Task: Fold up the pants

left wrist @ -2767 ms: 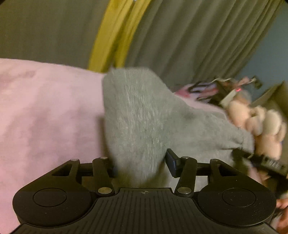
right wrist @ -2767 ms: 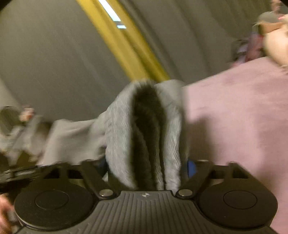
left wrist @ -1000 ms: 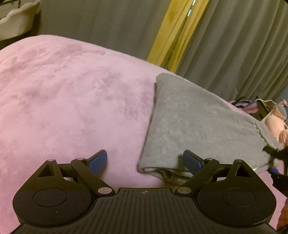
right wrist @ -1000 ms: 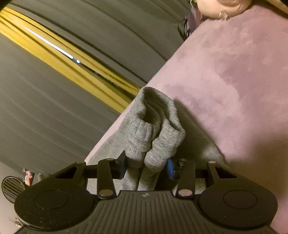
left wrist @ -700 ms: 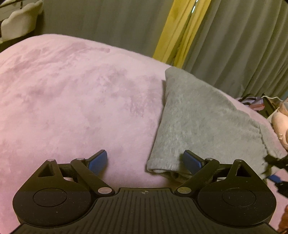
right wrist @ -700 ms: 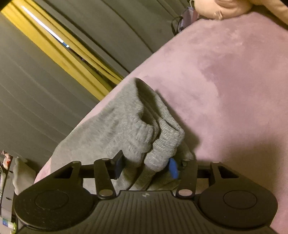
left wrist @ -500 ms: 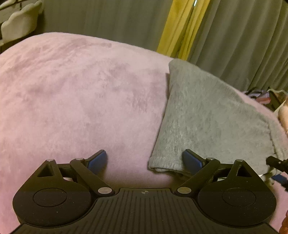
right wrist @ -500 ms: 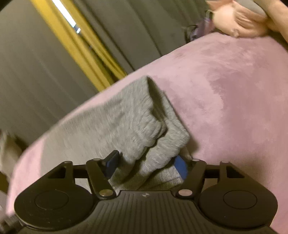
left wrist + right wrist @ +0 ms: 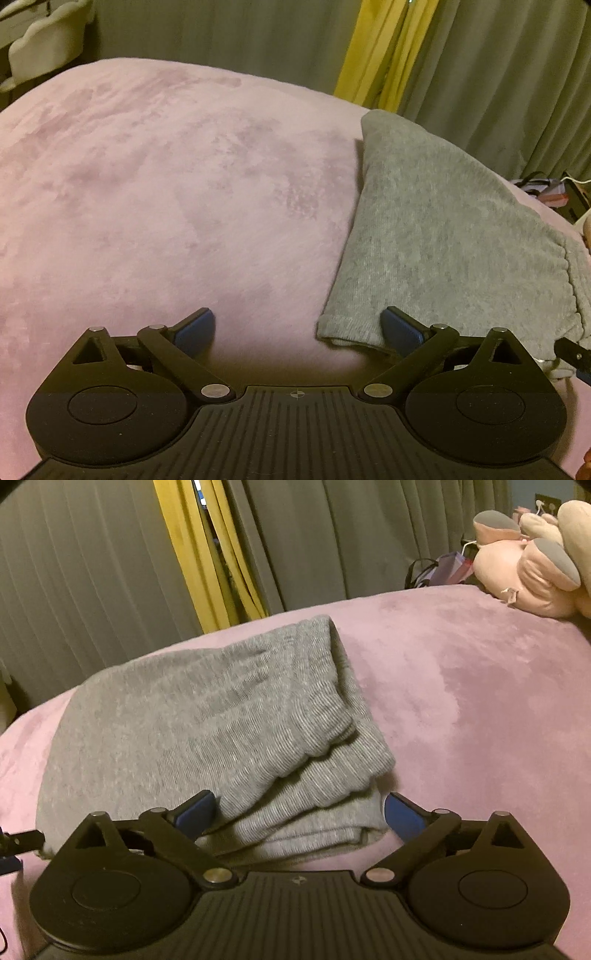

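Left wrist view is showing the left gripper (image 9: 297,328) hanging over the pink bed (image 9: 155,192), its fingers (image 9: 194,326) spreading wide and pressing on nothing; only the right-hand finger is sitting at the near corner of the grey sweatpants (image 9: 436,236), which are lying folded on the bed, right of the bare blanket and below the yellow curtain (image 9: 373,55). Right wrist view is showing the right gripper (image 9: 299,810) with its fingers (image 9: 402,812) opening around the stacked ribbed cuffs (image 9: 317,760) at the near end of the sweatpants, the cloth sitting between them but no longer pinched. A plush toy (image 9: 524,561) is resting on the bed well to the right of the sweatpants.

Judging from this, the fold looks laid down, yet the cuff layers are sitting bunched and uneven. If either gripper pulls away low, a finger could be snagging the knit and dragging the top layer open; the soft bed may also be letting the stack slump sideways.
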`<state>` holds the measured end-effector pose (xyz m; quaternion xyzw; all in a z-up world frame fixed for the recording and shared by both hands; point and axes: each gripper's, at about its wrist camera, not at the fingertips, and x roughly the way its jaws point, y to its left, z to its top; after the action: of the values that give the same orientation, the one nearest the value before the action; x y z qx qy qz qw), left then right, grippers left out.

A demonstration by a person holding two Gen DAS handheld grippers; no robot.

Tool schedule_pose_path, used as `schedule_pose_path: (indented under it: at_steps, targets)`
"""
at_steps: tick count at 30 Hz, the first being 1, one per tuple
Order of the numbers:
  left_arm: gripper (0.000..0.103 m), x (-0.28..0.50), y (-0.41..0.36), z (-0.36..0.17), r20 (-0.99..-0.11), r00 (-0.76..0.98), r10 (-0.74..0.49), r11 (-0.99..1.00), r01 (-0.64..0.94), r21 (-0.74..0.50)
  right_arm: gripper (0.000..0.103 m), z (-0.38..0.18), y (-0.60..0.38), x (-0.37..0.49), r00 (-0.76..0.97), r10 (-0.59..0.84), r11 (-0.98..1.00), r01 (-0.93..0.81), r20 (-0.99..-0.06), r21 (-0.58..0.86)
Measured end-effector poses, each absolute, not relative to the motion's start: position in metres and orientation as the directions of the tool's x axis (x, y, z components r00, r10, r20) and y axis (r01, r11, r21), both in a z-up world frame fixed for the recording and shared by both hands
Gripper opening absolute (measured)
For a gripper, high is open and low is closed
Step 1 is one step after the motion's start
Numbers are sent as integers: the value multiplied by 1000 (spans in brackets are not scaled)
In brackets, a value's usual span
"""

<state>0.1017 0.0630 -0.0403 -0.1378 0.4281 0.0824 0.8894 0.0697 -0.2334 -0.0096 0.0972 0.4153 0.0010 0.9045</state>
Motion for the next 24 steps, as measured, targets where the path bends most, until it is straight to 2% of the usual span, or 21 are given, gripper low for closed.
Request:
schedule_pose_path:
  at_steps: [5,8,11,13,14,15,16,17,19,20,24]
  targets:
    - [100,95,62,-29,-767,639,55,954,-260,-148,99,-11,-232,67,637,22,989,101,-770,112]
    - [100,83,60,-19,-732,681,7,963,-201,-178,99,-6,-236,59,645,5,986,123,-764,111]
    - [100,84,52,-21,-757,647,-96,971,-107,-214,99,-10,-245,51,623,13,978,153,-782,138]
    - [100,87,39,-24,-779,618,-109,982,-54,-181,98,-15,-253,47,612,65,964,166,-789,208]
    - [100,89,35,-25,-789,601,-128,982,-32,-184,94,-17,-256,46,606,91,954,176,-790,244]
    - [100,89,32,-25,-785,596,-169,976,-8,-217,90,-17,-259,45,604,130,937,185,-786,297]
    - [100,86,31,-25,-767,602,-223,964,18,-267,81,-17,-262,43,608,178,915,187,-774,357]
    - [100,85,32,-25,-741,611,-278,946,41,-322,77,-18,-266,41,615,265,870,180,-743,459]
    - [100,88,35,-25,-705,632,-322,919,30,-393,78,-25,-272,42,610,446,744,153,-655,650]
    - [100,92,35,-27,-698,638,-324,910,8,-415,78,-29,-273,43,609,494,698,147,-620,701]
    - [100,108,42,-42,-696,656,-292,882,-97,-462,82,-46,-275,56,631,521,609,197,-574,769]
